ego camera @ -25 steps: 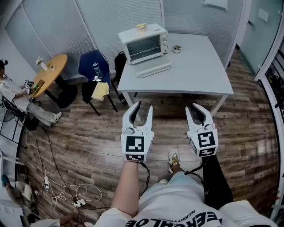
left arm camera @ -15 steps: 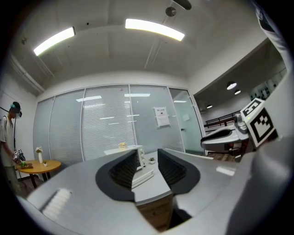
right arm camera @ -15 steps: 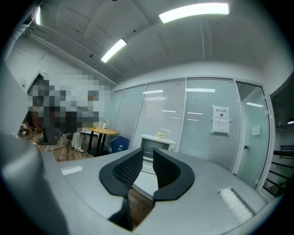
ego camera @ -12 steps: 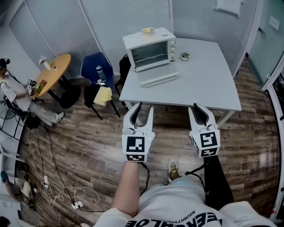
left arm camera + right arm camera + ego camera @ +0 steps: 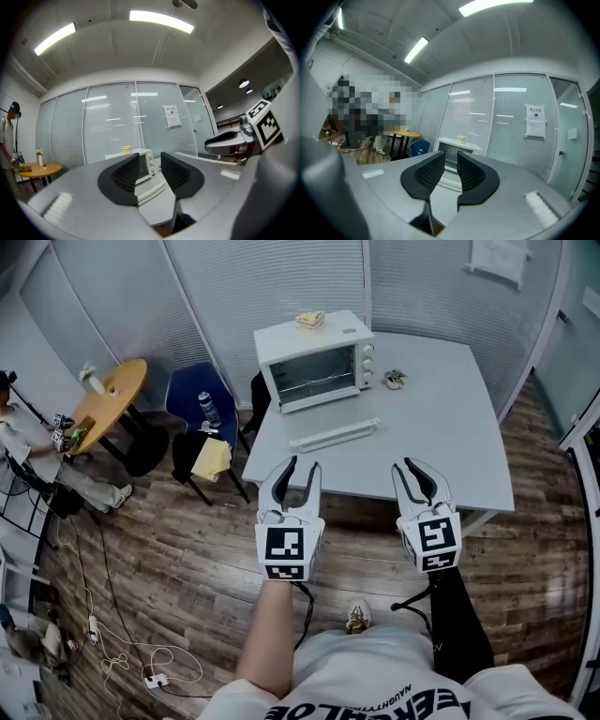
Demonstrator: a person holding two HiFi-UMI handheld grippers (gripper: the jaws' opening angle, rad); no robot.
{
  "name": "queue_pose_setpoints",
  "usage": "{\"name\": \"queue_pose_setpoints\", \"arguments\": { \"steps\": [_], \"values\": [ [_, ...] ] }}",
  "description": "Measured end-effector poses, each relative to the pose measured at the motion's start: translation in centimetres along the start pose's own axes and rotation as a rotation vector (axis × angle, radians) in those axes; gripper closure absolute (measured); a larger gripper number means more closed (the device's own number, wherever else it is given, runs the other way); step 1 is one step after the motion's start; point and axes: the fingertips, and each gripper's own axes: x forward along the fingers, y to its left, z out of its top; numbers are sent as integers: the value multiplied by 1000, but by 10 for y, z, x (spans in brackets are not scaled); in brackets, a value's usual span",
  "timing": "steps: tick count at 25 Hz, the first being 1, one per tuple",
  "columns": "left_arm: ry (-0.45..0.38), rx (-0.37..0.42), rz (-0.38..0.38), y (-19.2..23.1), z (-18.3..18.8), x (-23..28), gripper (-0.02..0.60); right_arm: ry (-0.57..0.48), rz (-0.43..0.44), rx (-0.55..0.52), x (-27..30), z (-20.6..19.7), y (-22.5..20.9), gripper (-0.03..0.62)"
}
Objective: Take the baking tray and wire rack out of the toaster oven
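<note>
Left gripper (image 5: 303,465) jaws apart, empty | right gripper (image 5: 418,468) jaws narrowly parted, just been opening, nothing between them | both poised at near edge of white table (image 5: 431,418) | toaster oven (image 5: 314,357) at table's far left corner, door closed; baking tray and wire rack not discernible behind glass
</note>
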Motion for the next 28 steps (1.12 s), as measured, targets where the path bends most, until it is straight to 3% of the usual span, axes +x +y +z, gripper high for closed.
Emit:
{"name": "queue_pose_setpoints", "arguments": {
  "steps": [14, 28],
  "values": [
    [32, 6, 27, 9, -9, 86, 430, -13, 56, 42, 78, -17, -47, 530],
    [40, 24, 19, 26, -10, 103, 430, -21, 85, 66, 107, -16, -44, 526]
  ]
}}
